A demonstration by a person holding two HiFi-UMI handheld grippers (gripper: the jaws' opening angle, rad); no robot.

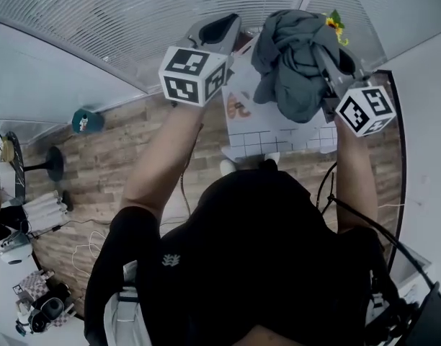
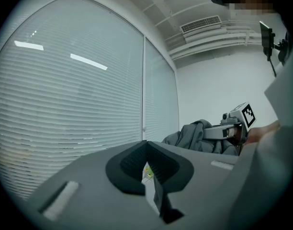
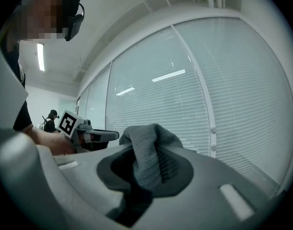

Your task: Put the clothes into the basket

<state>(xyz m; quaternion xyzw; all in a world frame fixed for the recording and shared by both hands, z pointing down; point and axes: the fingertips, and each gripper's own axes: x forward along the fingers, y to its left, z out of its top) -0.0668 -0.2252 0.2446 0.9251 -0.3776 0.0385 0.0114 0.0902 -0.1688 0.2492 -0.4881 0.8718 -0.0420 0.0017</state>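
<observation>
A bundled grey garment [image 1: 289, 63] hangs from my right gripper [image 1: 320, 52], which is shut on it; the cloth fills the space between the pads [image 3: 171, 164] and drapes over them in the right gripper view. The left gripper [image 1: 226, 24] is held up beside it, to the left, with its jaws shut and nothing in them [image 2: 146, 146]. From the left gripper view the garment [image 2: 190, 133] and the right gripper [image 2: 218, 131] show to the right. Far below both, on the floor, stands a white container with grid-patterned sides [image 1: 300, 139], probably the basket.
Window blinds [image 1: 134, 20] run just ahead of both grippers. Wood floor [image 1: 98, 171] lies below, with a teal object [image 1: 86, 121], a black stand [image 1: 55, 164] and loose cables. Yellow flowers [image 1: 336, 24] sit behind the garment. Another person [image 3: 51, 121] stands far off.
</observation>
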